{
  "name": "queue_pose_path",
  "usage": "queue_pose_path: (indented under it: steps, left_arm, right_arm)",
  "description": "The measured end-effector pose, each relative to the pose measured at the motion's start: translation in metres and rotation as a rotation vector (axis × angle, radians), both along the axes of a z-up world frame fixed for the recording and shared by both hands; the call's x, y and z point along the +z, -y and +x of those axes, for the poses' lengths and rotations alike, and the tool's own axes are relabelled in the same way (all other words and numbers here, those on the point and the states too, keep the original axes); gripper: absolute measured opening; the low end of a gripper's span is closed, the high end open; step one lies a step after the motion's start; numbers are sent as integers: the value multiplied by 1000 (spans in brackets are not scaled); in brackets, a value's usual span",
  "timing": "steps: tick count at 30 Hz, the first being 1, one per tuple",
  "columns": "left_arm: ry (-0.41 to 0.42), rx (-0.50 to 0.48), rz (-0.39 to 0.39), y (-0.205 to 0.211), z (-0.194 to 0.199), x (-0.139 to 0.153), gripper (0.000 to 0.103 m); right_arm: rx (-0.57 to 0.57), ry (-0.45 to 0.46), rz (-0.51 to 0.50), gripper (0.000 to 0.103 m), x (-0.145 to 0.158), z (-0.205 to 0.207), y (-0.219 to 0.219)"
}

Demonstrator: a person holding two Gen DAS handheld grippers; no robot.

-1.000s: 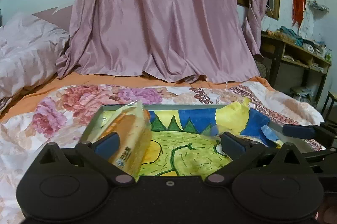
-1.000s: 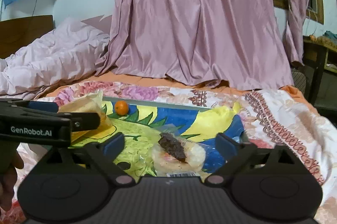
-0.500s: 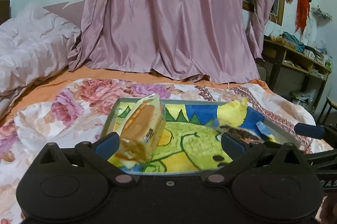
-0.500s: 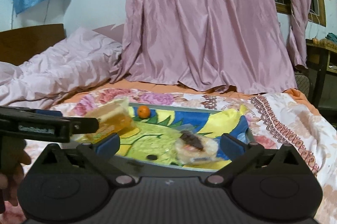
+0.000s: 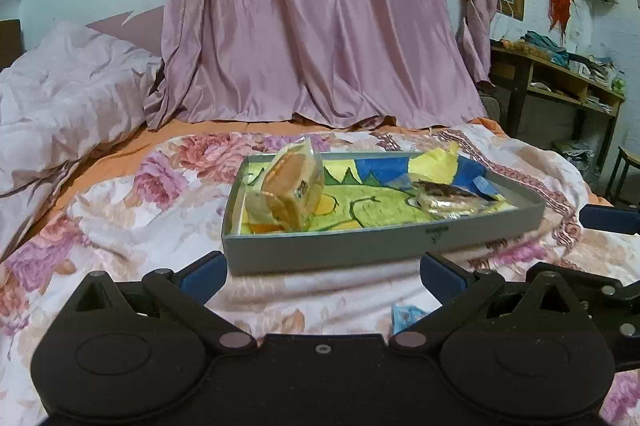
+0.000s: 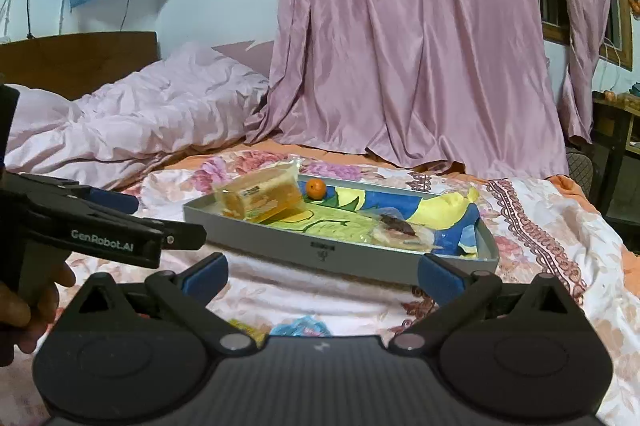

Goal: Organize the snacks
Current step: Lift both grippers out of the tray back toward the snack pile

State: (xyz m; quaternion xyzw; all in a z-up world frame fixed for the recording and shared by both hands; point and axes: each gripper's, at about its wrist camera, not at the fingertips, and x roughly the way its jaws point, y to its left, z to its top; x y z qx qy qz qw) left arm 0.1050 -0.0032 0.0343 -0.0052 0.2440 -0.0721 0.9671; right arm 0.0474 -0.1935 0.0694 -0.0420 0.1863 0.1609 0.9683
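Note:
A grey tray (image 5: 360, 246) (image 6: 280, 240) with a painted blue, yellow and green floor lies on the flowered bedspread. In its left end leans a clear-wrapped yellow cake (image 5: 288, 190) (image 6: 260, 198). A wrapped pastry with a dark topping (image 5: 448, 196) (image 6: 400, 232) lies at its right end. A small orange (image 6: 315, 188) sits at the tray's far edge. My left gripper (image 5: 322, 276) and my right gripper (image 6: 322, 274) both stand open and empty, short of the tray's near wall. A blue wrapper (image 5: 406, 316) (image 6: 304, 326) and a yellow wrapper (image 6: 248, 328) lie on the bedspread near the grippers.
A crumpled pink duvet (image 6: 140, 130) is piled at the left and a pink curtain (image 5: 320, 26) hangs behind the bed. A wooden shelf unit (image 5: 560, 94) stands at the right. A hand (image 6: 24, 310) holds the left gripper's handle.
Both grippers have pulled back from over the tray toward the near side. The yellow cake and the dark-topped pastry, earlier between the fingers, now rest in the tray.

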Motion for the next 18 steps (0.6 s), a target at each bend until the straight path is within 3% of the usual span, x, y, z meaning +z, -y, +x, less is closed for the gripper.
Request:
queue_pose_path:
  steps: [9, 12, 15, 18]
  left_arm:
    - [-11, -19, 41, 1, -37, -10, 102]
    - [-27, -25, 51, -1, -47, -23, 102]
    - [-105, -15, 66, -4, -48, -39, 102]
    - [-90, -28, 76, -6, -49, -42, 102]
  right_arm:
    - [5, -38, 76, 103, -3, -32, 7]
    - [1, -38, 71, 103, -4, -33, 9]
    - [-10, -65, 85, 103, -9, -28, 13]
    - [-23, -100, 113, 103, -14, -21, 16]
